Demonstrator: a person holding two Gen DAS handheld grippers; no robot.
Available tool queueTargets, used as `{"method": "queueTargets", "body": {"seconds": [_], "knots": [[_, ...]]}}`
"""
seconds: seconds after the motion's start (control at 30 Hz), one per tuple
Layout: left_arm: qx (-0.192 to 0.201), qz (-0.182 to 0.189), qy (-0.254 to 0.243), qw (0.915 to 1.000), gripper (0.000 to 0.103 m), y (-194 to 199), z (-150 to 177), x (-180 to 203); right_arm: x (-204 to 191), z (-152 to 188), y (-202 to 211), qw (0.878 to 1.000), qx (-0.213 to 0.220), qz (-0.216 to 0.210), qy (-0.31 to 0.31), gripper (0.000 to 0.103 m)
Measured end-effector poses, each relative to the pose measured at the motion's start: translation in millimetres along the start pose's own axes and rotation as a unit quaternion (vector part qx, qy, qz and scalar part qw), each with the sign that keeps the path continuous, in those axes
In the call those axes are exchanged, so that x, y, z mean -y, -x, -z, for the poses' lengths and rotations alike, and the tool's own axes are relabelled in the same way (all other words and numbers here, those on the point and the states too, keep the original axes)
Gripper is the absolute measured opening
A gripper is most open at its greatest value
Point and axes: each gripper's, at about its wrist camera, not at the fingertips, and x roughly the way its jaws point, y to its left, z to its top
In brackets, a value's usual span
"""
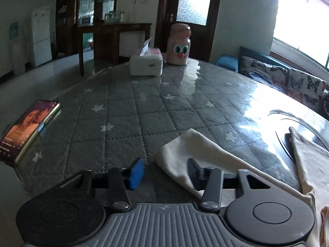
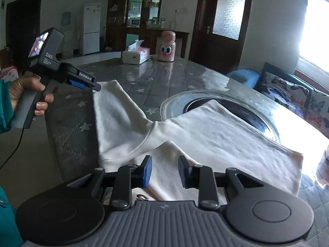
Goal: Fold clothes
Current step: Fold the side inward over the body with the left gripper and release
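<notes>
Cream trousers [image 2: 185,135] are lying on the desk [image 2: 144,82], legs stretching forward-left from the open right tool [image 2: 165,171]; the left tool [image 2: 96,86], also open, is hovering at one leg's hem.

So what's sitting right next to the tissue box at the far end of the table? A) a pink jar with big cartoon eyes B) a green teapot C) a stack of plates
A: a pink jar with painted cartoon eyes stands just right of the tissue box, in both views.
</notes>
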Motion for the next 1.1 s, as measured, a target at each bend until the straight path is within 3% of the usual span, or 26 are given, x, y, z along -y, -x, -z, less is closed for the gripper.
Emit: {"method": "queueTargets", "body": {"seconds": [0.13, 0.23, 0.3, 0.47, 0.6, 0.8, 0.97, 1.1], "knots": [[0.007, -0.009, -0.003, 0.9999, 0.034, -3.6, -0.4, 2.2, 3.5, 3.6, 5.4, 1.0, 0.001, 0.006, -0.011, 0.027], [0.013, -0.001, -0.009, 0.9999, 0.014, -7.0, -1.3, 3.6, 5.8, 8.0, 9.0, 1.0, -0.001, 0.01, -0.017, 0.027], [0.02, 0.011, -0.009, 0.9997, 0.009, -4.8, -1.9, 4.2, 8.3, 10.7, 12.4, 1.0, -0.001, 0.015, -0.023, 0.027], [0.046, 0.079, -0.012, 0.9957, 0.006, 23.6, -8.5, 19.3, 23.9, 17.0, 26.0, 0.998, 0.01, 0.035, -0.054, 0.027], [0.066, 0.153, -0.032, 0.9856, 0.006, 57.1, -12.7, 43.5, 36.6, 22.0, 37.1, 0.995, 0.02, 0.051, -0.079, 0.027], [0.072, 0.285, -0.079, 0.9527, 0.006, 108.9, -8.4, 103.3, 58.2, 34.3, 54.7, 0.989, 0.033, 0.081, -0.118, 0.027], [0.052, 0.389, -0.122, 0.9115, 0.006, 134.7, 7.6, 157.2, 76.9, 47.2, 69.9, 0.982, 0.04, 0.11, -0.149, 0.027], [0.029, 0.446, -0.163, 0.8796, 0.006, 139.0, 28.6, 196.8, 88.6, 57.6, 79.9, 0.976, 0.038, 0.131, -0.169, 0.027]]}}
